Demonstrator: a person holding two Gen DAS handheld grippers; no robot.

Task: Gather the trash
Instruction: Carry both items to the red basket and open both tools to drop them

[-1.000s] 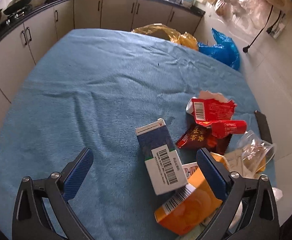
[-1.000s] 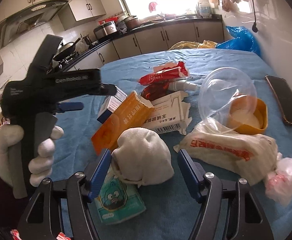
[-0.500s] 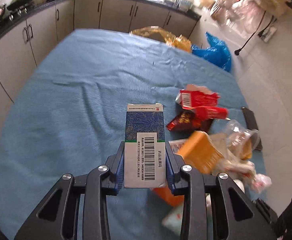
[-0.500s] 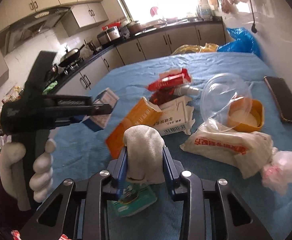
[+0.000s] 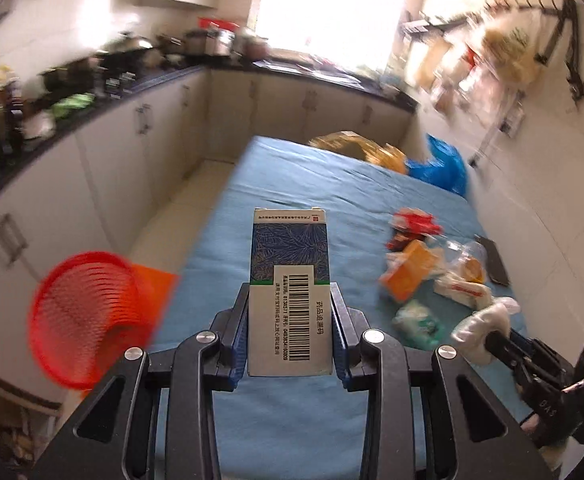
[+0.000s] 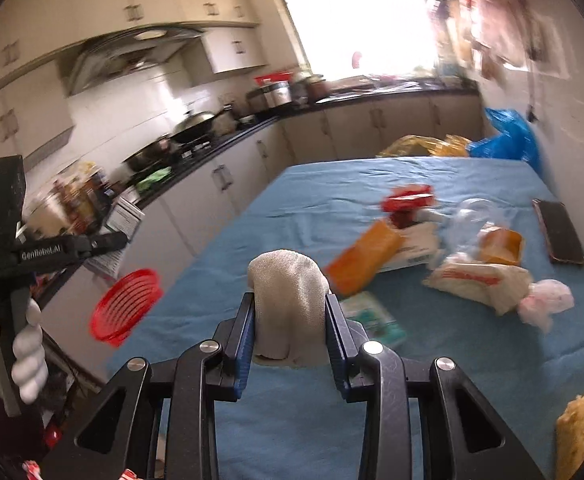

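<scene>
The left gripper is clamping a barcoded box and the right gripper a crumpled white rag, both held above the blue table, seemingly heading for the red basket alongside.

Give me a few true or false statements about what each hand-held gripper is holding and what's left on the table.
1. The left hand-held gripper is clamped on a box with a barcode. True.
2. The right hand-held gripper is empty. False: it grips a white cloth wad.
3. A black phone lies on the blue tablecloth. True.
4. The red basket sits on the table. False: it is off the table's edge, beside it.
5. The orange box is held up. False: it lies on the cloth.
</scene>
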